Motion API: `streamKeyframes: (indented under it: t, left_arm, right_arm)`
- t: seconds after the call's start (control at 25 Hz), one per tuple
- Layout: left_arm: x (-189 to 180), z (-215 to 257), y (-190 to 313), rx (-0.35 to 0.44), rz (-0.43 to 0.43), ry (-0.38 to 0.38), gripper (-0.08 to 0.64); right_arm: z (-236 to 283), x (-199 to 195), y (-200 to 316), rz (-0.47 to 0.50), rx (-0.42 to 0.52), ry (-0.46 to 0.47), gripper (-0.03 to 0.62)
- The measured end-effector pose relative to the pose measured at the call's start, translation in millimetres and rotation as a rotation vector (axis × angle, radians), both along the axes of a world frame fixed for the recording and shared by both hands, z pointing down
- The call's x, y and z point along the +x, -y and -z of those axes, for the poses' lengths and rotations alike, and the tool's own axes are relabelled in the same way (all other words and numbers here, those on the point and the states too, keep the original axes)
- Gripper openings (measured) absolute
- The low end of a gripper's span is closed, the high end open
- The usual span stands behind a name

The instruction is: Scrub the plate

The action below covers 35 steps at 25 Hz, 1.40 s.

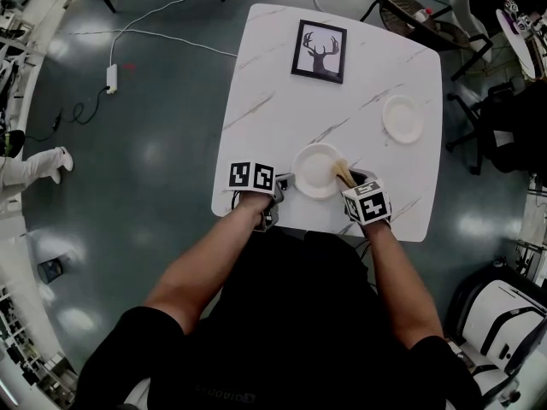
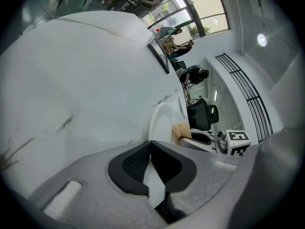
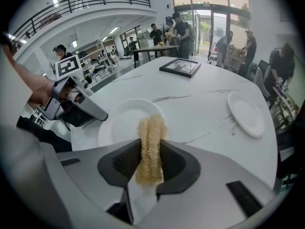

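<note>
Steadying falls to the left side: our left gripper sits at the near edge of the white marble table, its jaws closed together on the left rim of the plate, pinching it as best we can judge. The plate lies flat just inside that near edge, between our two tools. Behind it, well apart, a framed deer picture lies toward the far edge. Moving right, a tan fibrous scrubber reaches over the plate's right side, and we cannot tell whether its tip is touching the surface or is just above it. Our right gripper clamps it, the fibres squeezed between both pads. Farther right a smaller plate rests alone, well clear of the work.

We judge the scrubbing itself to be in hand, or just starting: plate held, scrubber at the plate. The next move calls for pressing the scrubber down and sweeping it across the plate's face. The left grip must be firm enough that the plate neither slides nor tips off the near edge.
</note>
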<state>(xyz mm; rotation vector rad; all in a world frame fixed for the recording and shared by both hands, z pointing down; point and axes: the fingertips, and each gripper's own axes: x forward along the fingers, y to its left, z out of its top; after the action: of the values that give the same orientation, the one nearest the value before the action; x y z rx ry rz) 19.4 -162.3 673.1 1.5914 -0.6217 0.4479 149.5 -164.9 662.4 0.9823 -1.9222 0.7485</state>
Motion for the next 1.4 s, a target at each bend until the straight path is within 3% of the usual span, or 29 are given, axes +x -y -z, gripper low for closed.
streamKeyframes:
  t: [0.44,0.88,1.4]
  left_arm:
    - [-1,0,-1,-0.012,0.028,-0.012,0.017]
    - [1,6,4,-0.011,0.058,-0.048,0.017]
    - [9,20,60,0.025,0.208,-0.093,0.017]
  right_arm:
    - [19,22,11,-0.122,0.073,0.021,0.118]
    - [26,6,7,-0.105,0.087,0.059,0.118]
    - [48,-5,7,-0.097,0.124,0.105,0.118]
